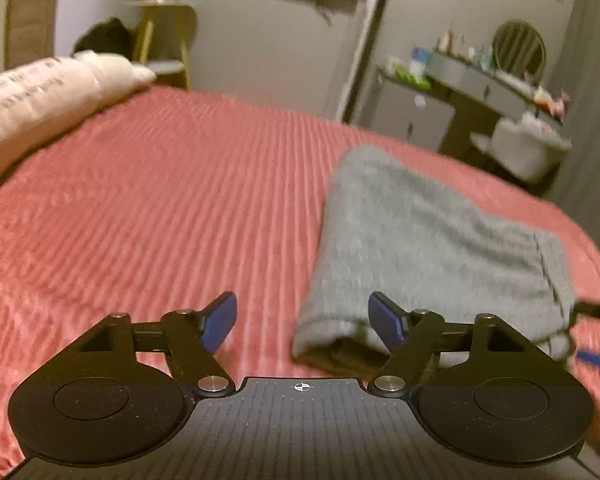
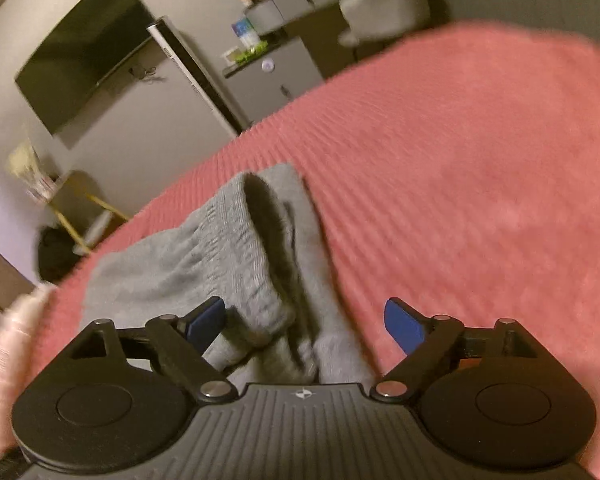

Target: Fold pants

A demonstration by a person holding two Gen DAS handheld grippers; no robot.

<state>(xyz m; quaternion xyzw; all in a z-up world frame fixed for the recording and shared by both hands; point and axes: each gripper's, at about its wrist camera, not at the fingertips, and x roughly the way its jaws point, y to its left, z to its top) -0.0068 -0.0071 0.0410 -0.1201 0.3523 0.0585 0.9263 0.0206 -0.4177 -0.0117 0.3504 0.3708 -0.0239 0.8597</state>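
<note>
Grey pants [image 1: 428, 240] lie folded into a thick bundle on the pink ribbed bedspread [image 1: 160, 200], right of centre in the left wrist view. My left gripper [image 1: 302, 322] is open just above the bundle's near left corner, its blue pads clear of the cloth. In the right wrist view the same pants [image 2: 228, 248] show their ribbed waistband on top. The right gripper [image 2: 306, 324] hovers open over the bundle's near end, with the cloth between its fingers and no pad pressing on it. The other gripper's blue tip [image 1: 594, 358] shows at the right edge of the left wrist view.
A cream pillow [image 1: 40, 100] lies at the bed's far left. Beyond the bed stand a grey dresser [image 1: 412, 112] with small items, a round mirror [image 1: 520, 46], a wall television [image 2: 84, 52] and a wooden stool [image 1: 168, 36]. Bare bedspread [image 2: 480, 160] spreads to the right of the pants.
</note>
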